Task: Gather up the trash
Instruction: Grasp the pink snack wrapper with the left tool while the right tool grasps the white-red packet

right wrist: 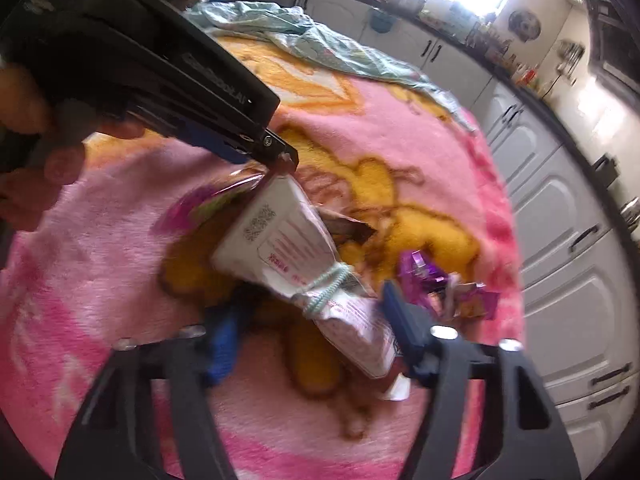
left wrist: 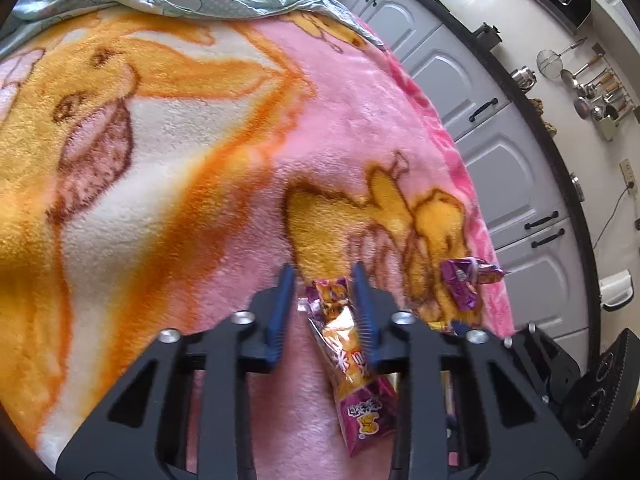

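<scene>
Left gripper [left wrist: 324, 276] has its blue fingers spread around an orange-and-purple snack wrapper [left wrist: 352, 364] on the pink blanket [left wrist: 168, 184]. Right gripper [right wrist: 312, 308], jaws apart, straddles a white packet [right wrist: 288, 248] banded with elastic; a crumpled purple wrapper [right wrist: 448, 284] lies beside it.

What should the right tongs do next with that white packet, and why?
Probably squeeze the right tongs shut. The white packet, tied with a pale hair band, already sits between their wide-open fingers and touches one of them, so closing should catch it.
</scene>
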